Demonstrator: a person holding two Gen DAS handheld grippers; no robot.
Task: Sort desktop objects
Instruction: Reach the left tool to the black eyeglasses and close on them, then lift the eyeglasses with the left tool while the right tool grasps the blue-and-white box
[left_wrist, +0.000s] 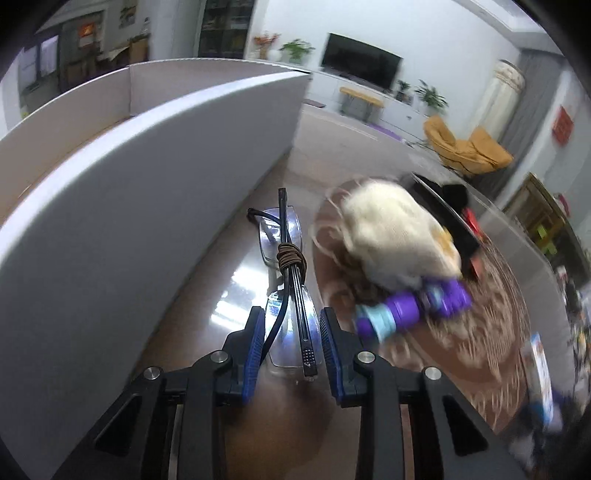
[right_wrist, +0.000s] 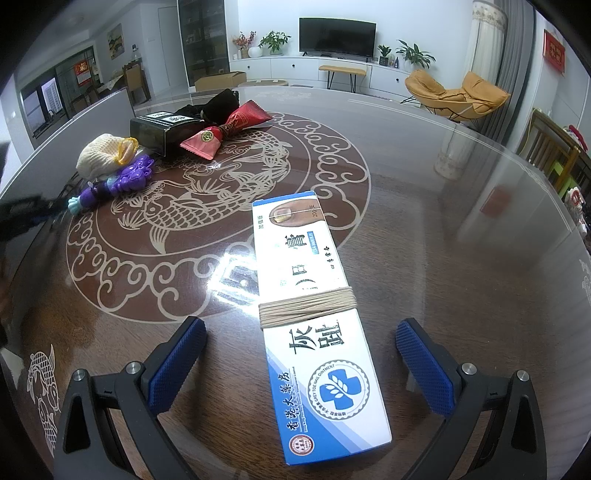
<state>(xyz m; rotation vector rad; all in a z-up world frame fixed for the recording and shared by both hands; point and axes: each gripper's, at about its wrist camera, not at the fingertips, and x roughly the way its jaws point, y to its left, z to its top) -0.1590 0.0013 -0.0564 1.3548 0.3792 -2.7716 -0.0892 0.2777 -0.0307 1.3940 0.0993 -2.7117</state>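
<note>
Folded glasses (left_wrist: 291, 280) with a brown cord wound around their arms lie on the glossy table. My left gripper (left_wrist: 291, 332) has its blue pads closed against their near end. A tall white box wall (left_wrist: 147, 184) stands just to the left of them. In the right wrist view a long blue-and-white ointment box (right_wrist: 314, 295), bound with beige string, lies flat between the wide-apart fingers of my right gripper (right_wrist: 301, 358). Neither pad touches it.
A cream knitted pouch (right_wrist: 99, 155), a purple toy (right_wrist: 118, 181), a black box (right_wrist: 162, 133), a red packet (right_wrist: 229, 129) and a black cloth (right_wrist: 214, 103) cluster at the far left of the round patterned table (right_wrist: 424, 229). The pouch (left_wrist: 391, 229) and toy (left_wrist: 410, 310) lie just right of the glasses.
</note>
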